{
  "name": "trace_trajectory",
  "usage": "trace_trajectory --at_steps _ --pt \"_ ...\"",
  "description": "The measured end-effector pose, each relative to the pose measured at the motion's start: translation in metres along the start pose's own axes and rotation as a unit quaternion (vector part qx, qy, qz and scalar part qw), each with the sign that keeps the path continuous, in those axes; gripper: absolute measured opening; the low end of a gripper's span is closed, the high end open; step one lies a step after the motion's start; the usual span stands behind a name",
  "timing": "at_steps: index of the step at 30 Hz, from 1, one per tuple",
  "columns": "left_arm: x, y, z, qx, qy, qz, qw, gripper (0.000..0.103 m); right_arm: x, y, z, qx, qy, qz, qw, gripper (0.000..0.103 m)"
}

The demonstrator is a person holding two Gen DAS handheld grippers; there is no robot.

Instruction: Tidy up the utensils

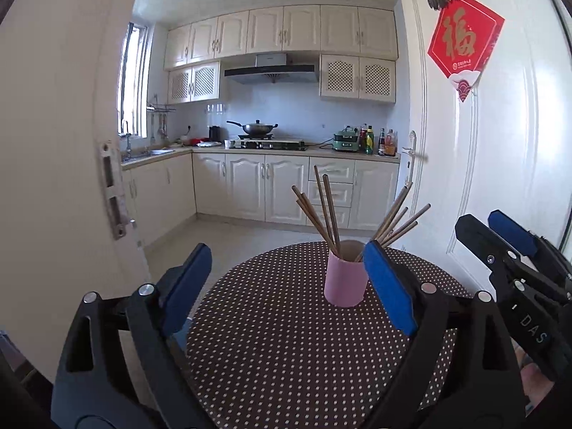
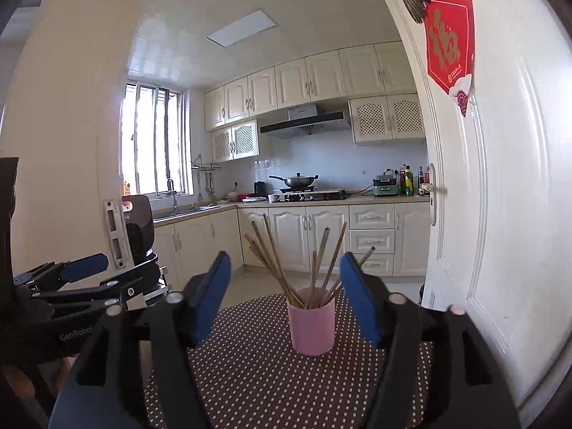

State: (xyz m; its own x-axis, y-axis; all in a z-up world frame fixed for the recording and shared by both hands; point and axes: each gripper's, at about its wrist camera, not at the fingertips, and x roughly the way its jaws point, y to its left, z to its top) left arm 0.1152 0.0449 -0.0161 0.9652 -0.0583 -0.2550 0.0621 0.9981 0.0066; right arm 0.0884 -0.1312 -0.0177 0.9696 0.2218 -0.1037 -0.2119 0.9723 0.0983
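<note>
Pink cup (image 2: 311,325) stood upright on the round polka-dot table (image 2: 257,375), near its far edge, holding a loose fan of brown chopsticks (image 2: 271,254) leaning out both ways. My left gripper (image 1: 289,286) stood wide open and empty, near side of the cup; its right pad overlapped the cup's rim in view, contact not determinable. My right gripper (image 2: 286,296) was also open, nothing held, cup seen between its blue pads (image 2: 359,304) but farther off. Beyond: white door (image 2: 500,214), kitchen cabinets, a wok (image 2: 298,180) on the stove
</note>
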Motion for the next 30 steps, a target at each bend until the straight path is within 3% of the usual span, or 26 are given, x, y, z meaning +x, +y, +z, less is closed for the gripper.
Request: trace_trajectory --at_steps 7,9,21,30 --pt "-0.035 -0.002 -0.002 0.013 -0.023 0.018 0.9995 0.091 -0.027 0.012 0.000 -0.008 0.006 -0.017 1.000 0.092" --pt "-0.043 -0.001 -0.002 0.013 -0.026 0.016 0.9995 0.092 -0.036 0.014 -0.001 -0.009 0.001 -0.024 1.000 0.094" --pt "-0.069 0.001 -0.005 0.000 -0.052 -0.002 0.9986 0.093 -0.069 0.029 -0.003 -0.049 -0.028 -0.059 0.997 0.095" --pt "-0.071 0.000 -0.008 0.004 -0.062 -0.001 0.9981 0.093 -0.069 0.028 -0.005 -0.052 -0.028 -0.068 0.996 0.095"
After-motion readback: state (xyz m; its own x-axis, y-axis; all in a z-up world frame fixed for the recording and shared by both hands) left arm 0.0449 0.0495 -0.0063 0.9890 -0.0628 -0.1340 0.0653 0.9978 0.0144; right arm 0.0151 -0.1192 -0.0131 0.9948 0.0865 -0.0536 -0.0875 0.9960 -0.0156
